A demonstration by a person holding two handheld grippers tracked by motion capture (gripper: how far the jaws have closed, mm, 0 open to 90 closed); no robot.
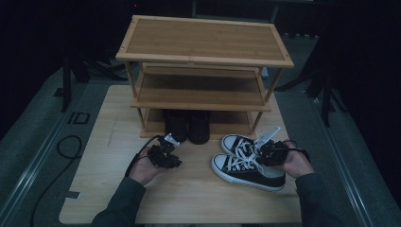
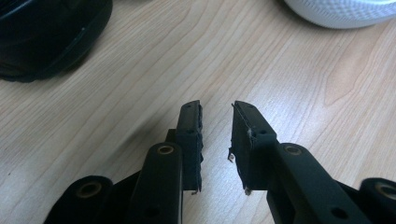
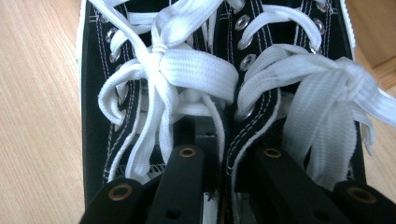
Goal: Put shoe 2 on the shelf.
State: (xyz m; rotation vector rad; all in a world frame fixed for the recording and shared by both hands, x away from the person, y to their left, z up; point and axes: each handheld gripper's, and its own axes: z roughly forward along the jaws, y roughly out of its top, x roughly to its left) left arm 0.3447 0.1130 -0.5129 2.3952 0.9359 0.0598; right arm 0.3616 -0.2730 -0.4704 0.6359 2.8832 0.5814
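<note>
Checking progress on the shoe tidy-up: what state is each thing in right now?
Black-and-white lace-up sneakers: side by side on the table, inner collars pinched together.
Right gripper: jaws shut on sneakers.
Left gripper: jaws apart, empty.
Black boots: on bottom shelf.
Bamboo shoe rack: upper shelves bare.

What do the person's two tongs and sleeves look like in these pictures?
Both tongs are black. The left tongs have two flat, squared jaws on bars with brass-coloured rivets; the pad edges look a little frayed. A black cable loops from them. The right tongs carry a pale grey three-cornered plate on top and the same brass rivets. The person wears dark greenish long sleeves.
</note>
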